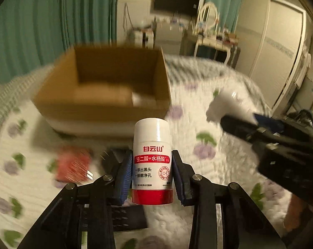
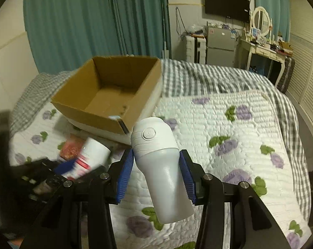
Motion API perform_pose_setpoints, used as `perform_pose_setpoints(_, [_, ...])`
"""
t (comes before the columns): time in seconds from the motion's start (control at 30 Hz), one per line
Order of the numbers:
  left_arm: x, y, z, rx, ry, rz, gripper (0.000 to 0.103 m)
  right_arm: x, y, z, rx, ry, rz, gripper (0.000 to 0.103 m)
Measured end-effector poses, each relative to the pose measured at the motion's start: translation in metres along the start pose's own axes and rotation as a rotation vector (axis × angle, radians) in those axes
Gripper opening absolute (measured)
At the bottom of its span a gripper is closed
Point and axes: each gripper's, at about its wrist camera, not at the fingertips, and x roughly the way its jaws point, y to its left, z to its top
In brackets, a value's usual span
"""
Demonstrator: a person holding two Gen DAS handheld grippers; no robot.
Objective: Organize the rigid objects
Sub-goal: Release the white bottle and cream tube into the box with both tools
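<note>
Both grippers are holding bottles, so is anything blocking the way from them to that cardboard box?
Nothing visible does. The white-and-red bottle in the left gripper and the plain white bottle in the right gripper face the open-topped cardboard box across bare quilt.

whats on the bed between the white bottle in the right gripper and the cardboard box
Only bare floral quilt lies between the white bottle and the cardboard box, shown in the right wrist view.

We see dim, warm indoor light, dark vignette at fisheye corners, straight lines bowed near edges. Left wrist view: cardboard box (image 1: 106, 87) and quilt (image 1: 198, 145) motion-smeared, held bottle (image 1: 152, 161) sharp. Right wrist view crisper; blur only at lower left.
</note>
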Motion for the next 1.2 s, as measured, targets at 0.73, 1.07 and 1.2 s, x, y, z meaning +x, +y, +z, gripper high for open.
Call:
perform_pose_setpoints(0.73, [0.085,0.106,0.106,0.072,-0.043,0.151,0.036,0.099,0.066,0.138,-0.061,-0.089,0.122,0.045])
perform_pose_setpoints(1.07, [0.079,0.098,0.101,0.096,-0.09,0.158,0.058,0.115,0.056,0.134,-0.046,-0.137,0.119,0.072])
perform_pose_setpoints(1.2, [0.043,0.099,0.093,0.05,-0.118,0.167,0.059,0.071,0.044,0.125,-0.006,-0.164,0.106,0.072])
